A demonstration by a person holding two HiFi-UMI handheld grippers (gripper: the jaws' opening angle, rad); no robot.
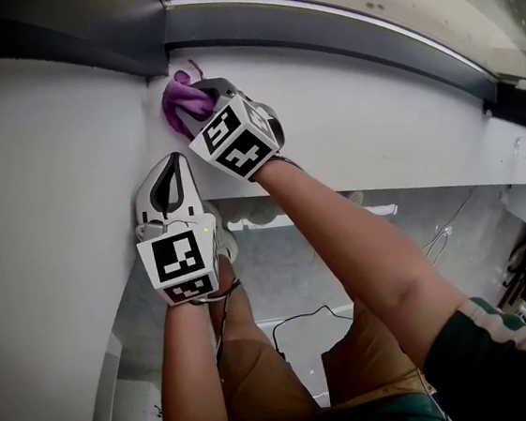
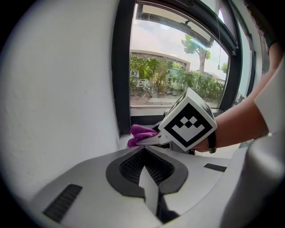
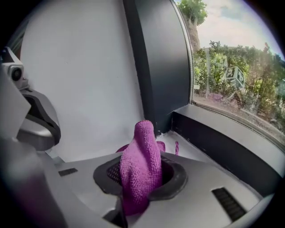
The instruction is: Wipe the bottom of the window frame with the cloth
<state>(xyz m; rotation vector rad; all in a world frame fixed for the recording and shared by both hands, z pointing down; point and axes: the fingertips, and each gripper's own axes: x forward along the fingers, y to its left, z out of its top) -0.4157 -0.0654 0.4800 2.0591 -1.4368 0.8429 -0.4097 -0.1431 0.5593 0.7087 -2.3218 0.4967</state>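
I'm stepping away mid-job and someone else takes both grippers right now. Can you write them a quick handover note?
Right gripper: shut on the purple cloth, which is bunched between its jaws, at the left corner where the white sill meets the dark window frame.
Left gripper: shut with nothing in it, beside the right one and nearer the person.
Done: the cloth is gripped and at the corner. How much has been wiped can't be told.
Left: probably draw the cloth rightward along the bottom of the frame.
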